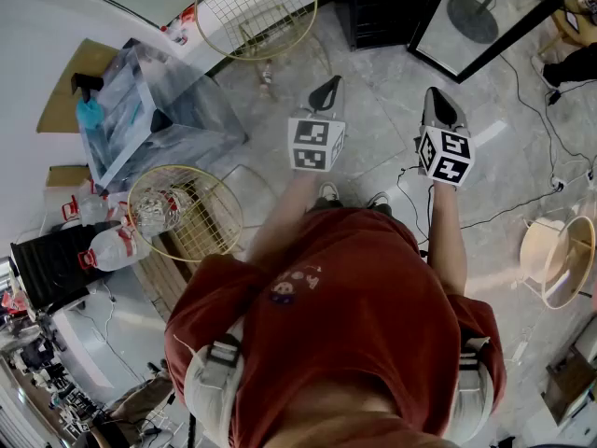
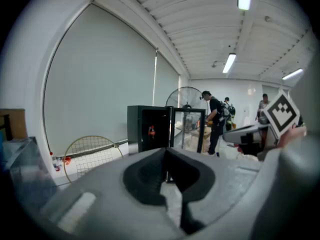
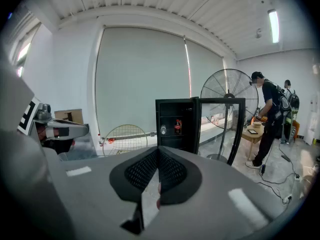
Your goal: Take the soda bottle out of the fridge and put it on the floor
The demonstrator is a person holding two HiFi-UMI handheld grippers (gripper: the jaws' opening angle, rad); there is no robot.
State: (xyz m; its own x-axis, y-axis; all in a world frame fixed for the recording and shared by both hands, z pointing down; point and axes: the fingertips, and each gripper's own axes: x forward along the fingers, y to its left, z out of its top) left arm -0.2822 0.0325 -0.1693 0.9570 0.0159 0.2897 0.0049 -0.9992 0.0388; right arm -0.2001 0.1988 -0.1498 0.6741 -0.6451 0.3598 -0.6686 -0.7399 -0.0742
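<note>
Soda bottle [image 3: 178,126] stands upright on a shelf inside the open fridge [image 3: 159,134], long axis vertical, cap up. It lies straight ahead of both tools and well apart from them. Right tool [image 3: 158,159] points almost at it and is probably nearer. Left tool [image 2: 166,156] has the bottle slightly left of its line. Both tools' jaws are together, nothing between them.

Two grippers are held out: the left gripper [image 1: 328,90] and the right gripper [image 1: 437,99]. Ahead of them stands one fridge [image 3: 167,107] with one glass door [image 3: 221,125]. It holds two bottles, one red soda bottle [image 3: 178,126] and one clear bottle [image 3: 163,130]. One fan [image 3: 227,91] stands beyond the door. Two wire baskets lie left of the left gripper, a far basket [image 1: 256,7] and a near basket [image 1: 187,211], with one clear bin [image 1: 154,119] between them.
</note>
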